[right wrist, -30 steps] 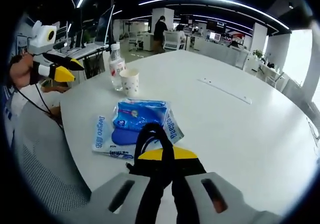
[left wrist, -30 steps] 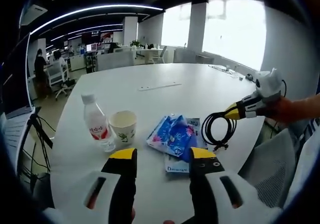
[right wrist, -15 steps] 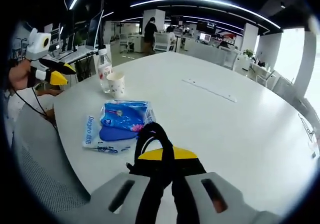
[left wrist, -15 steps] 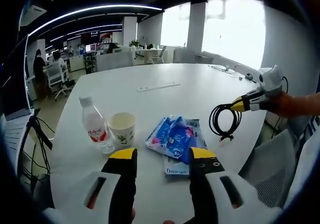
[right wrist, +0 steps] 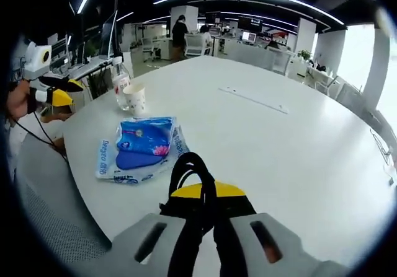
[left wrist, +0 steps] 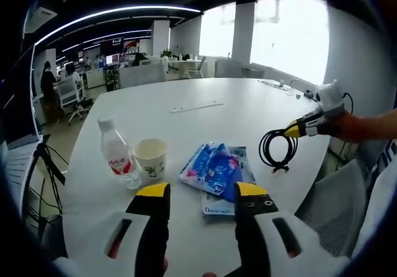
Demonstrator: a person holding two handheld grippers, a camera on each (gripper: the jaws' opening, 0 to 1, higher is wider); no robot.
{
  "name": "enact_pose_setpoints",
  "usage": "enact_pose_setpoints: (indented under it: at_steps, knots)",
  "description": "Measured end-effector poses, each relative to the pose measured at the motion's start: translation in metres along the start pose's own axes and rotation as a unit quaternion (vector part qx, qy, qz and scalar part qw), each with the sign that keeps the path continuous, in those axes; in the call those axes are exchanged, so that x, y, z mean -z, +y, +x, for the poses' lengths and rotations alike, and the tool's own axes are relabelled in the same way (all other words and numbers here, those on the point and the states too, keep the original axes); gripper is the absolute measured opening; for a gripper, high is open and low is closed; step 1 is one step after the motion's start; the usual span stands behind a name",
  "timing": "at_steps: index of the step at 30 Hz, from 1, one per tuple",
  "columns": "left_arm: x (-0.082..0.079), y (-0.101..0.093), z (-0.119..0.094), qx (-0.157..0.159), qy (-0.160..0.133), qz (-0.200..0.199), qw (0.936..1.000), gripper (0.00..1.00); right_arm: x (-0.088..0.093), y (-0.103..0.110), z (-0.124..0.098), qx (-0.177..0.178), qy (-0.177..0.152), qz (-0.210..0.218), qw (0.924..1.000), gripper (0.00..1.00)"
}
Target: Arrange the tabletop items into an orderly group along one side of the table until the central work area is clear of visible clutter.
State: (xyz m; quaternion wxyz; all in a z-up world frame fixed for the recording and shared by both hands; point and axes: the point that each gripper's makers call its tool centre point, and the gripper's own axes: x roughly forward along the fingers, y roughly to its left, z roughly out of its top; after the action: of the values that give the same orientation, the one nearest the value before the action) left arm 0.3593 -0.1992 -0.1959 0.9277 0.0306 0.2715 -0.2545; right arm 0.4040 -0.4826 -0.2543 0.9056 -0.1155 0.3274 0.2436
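Holding the coiled cable point(left wrist: 276, 149) clamped in the right gripper point(right wrist: 200, 190) above the table point(right wrist: 298, 140) edge, left gripper point(left wrist: 200, 191) parted and empty, with bottle point(left wrist: 118, 153), cup point(left wrist: 151, 157) and 2 packets point(left wrist: 217, 168) already near 1 side, cable unplaced.

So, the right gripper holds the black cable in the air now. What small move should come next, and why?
Probably carry the black cable toward the blue packets and lower it beside them. The right gripper is shut on the cable, which hangs above the table near its edge, while the packets, paper cup and water bottle already sit in a row.
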Motion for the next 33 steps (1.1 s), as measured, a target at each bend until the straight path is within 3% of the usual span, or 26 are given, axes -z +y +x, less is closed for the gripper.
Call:
enact_pose_setpoints:
  at_steps: [19,33]
  knots:
    - [-0.005,0.003,-0.004,-0.007,0.0,0.002,1.0,0.4,0.022,-0.019,0.026,-0.004,0.048,0.026,0.9985,0.0]
    - [-0.008,0.004,-0.009,-0.017,0.0,-0.004,0.9998,0.4,0.035,-0.024,0.03,-0.008,0.07,0.022,0.9973,0.0]
